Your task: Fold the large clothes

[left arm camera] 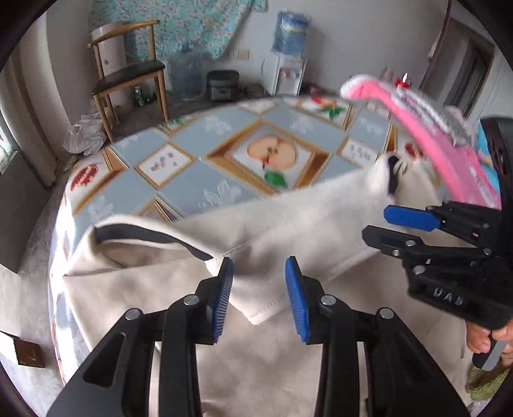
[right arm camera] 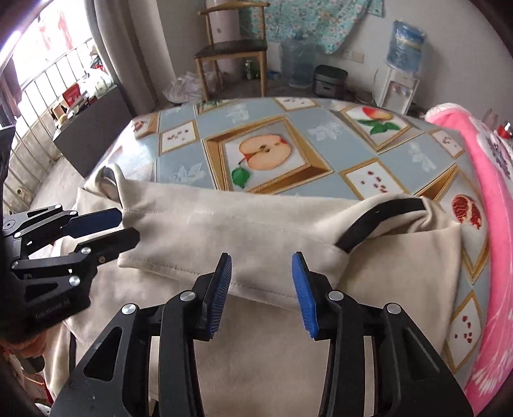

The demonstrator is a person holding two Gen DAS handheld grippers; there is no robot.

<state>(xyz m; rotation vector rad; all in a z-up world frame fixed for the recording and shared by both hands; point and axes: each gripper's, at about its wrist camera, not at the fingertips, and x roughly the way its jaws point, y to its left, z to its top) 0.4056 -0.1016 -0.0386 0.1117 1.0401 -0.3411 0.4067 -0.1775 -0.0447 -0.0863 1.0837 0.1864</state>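
1. A wooden chair (right arm camera: 231, 48) stood against the pale back wall, beside a floral cloth (right arm camera: 307, 22) hanging there.
2. A water dispenser (right arm camera: 399, 86) stood to the right, bottle on top.
3. Daylight entered through a barred window (right arm camera: 48, 83) on the left.
4. The floor (left arm camera: 192, 106) looked grey, possibly concrete.

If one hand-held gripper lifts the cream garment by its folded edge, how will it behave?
The cream garment will probably hang floppy: it already drapes in soft folds over the table edge. It looks thick with stitched hems, so likely rather heavy. The glossy tablecloth may let it slide.
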